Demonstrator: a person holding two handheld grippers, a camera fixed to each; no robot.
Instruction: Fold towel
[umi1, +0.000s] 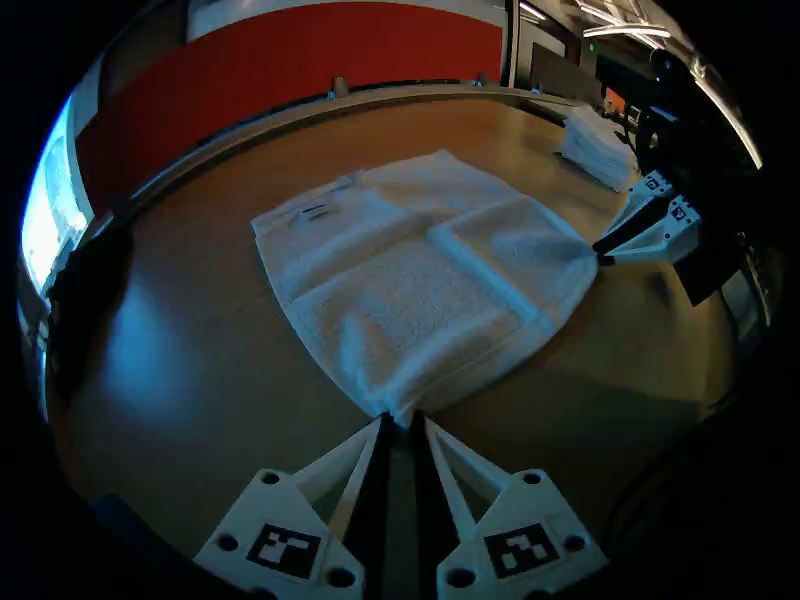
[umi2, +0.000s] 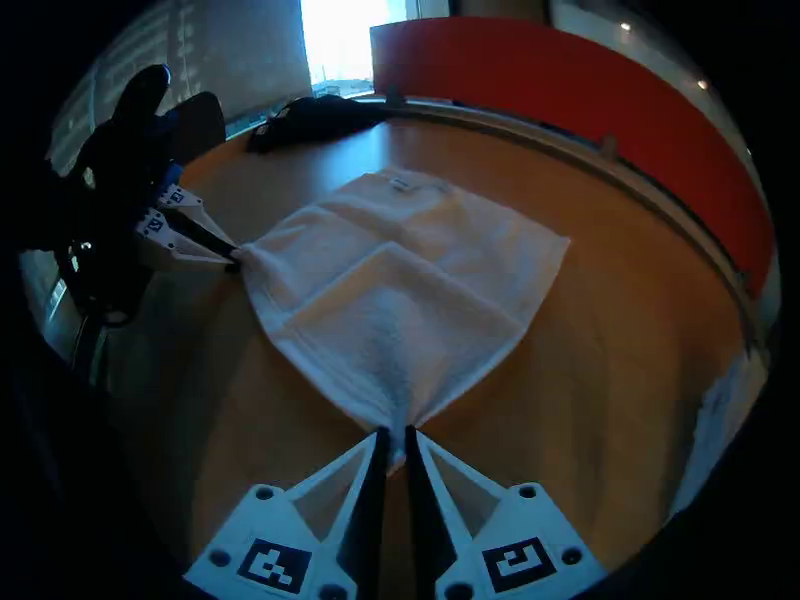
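The white terry towel (umi1: 420, 290) is lying flat on the wooden tabletop (umi1: 200, 380), folded over on itself; two near corners are tapering into pinched points

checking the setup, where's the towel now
The towel lies on the wooden table, central in both views, two corners pinched by the left gripper and right gripper.

Dim, blue-tinted views, blown-out daylight from a window (umi2: 350, 40), glaring ceiling strip lights (umi1: 620, 30), towel (umi1: 420, 290) palely lit, edges bent and dark
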